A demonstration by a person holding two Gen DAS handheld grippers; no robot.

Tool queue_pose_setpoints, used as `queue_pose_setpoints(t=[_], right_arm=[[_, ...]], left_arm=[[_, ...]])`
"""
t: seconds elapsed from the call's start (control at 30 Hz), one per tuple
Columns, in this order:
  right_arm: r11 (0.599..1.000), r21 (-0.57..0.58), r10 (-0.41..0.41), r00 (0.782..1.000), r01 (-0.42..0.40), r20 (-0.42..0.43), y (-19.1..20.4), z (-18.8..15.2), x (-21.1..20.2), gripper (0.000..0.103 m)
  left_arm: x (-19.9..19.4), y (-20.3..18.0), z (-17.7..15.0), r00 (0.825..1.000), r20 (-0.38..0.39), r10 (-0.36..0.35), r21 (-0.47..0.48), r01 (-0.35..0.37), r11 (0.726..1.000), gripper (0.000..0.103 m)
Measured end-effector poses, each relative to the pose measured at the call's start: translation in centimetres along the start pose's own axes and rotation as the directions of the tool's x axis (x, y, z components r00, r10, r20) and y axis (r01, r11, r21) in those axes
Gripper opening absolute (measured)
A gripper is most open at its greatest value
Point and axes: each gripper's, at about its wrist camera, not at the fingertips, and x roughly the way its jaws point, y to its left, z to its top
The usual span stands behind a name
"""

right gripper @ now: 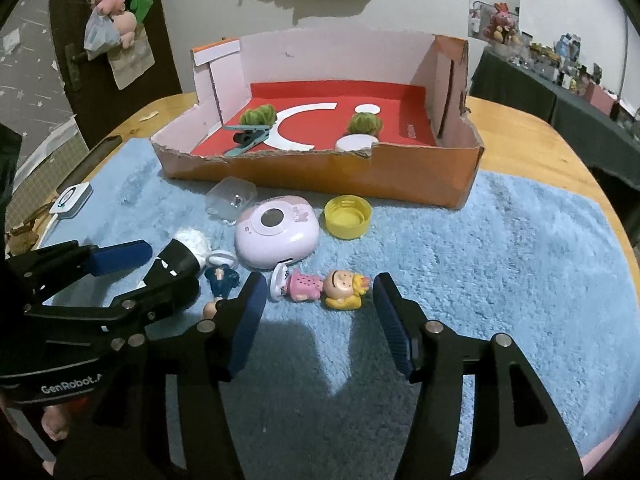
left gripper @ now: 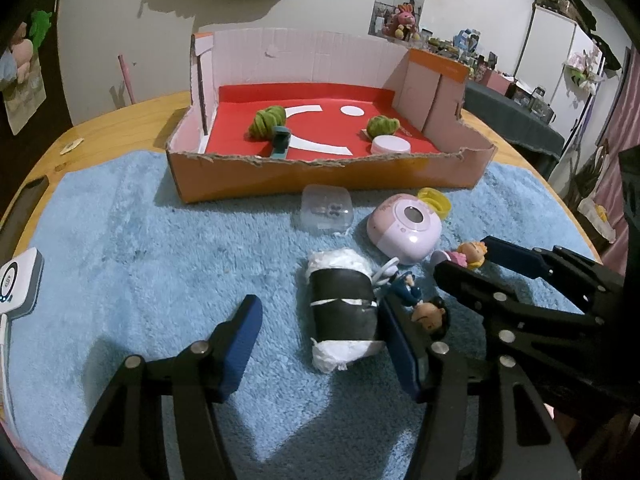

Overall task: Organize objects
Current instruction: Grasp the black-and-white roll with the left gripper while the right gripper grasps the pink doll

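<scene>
Cardboard box (right gripper: 320, 176), centre-top of both views: torn front wall, red floor, holding two green fuzzy balls (right gripper: 258, 114), a teal clip (right gripper: 246, 140) and a white lid (right gripper: 354, 143). On the blue mat below it: clear plastic case (right gripper: 231, 199); pink toy camera (right gripper: 276, 236), lens up; yellow cap (right gripper: 347, 216), open side up; black-wrapped white roll (left gripper: 344, 308), lying flat; pink-dressed blonde figurine (right gripper: 324, 286) and dark-blue figurine (right gripper: 221, 278), both on their sides.
</scene>
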Motion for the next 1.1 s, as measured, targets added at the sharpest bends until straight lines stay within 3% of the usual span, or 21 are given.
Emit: queue_pose_setpoints(t=[0.07,0.2,1.1], right_arm=[[1.0,0.007,0.003,1.0,-0.003,-0.008,-0.1,-0.1,0.4,0.054],[1.0,-0.014,-0.005,1.0,0.005,-0.001,0.2,-0.4,0.4,0.051],[0.996,-0.024,0.083,0.993,-0.081,0.082,0.4,2.4,-2.9,0.049]], left_arm=[[0.0,0.0,0.0,1.0,0.004,0.006,0.004,-0.006,1.0,0.06],[0.1,-0.2,0.0,1.0,0.006,-0.001,0.008,0.001,1.0,0.035],[-2.2,0.4,2.9,0.996,0.083,-0.032,-0.016,0.033,0.999,0.035]])
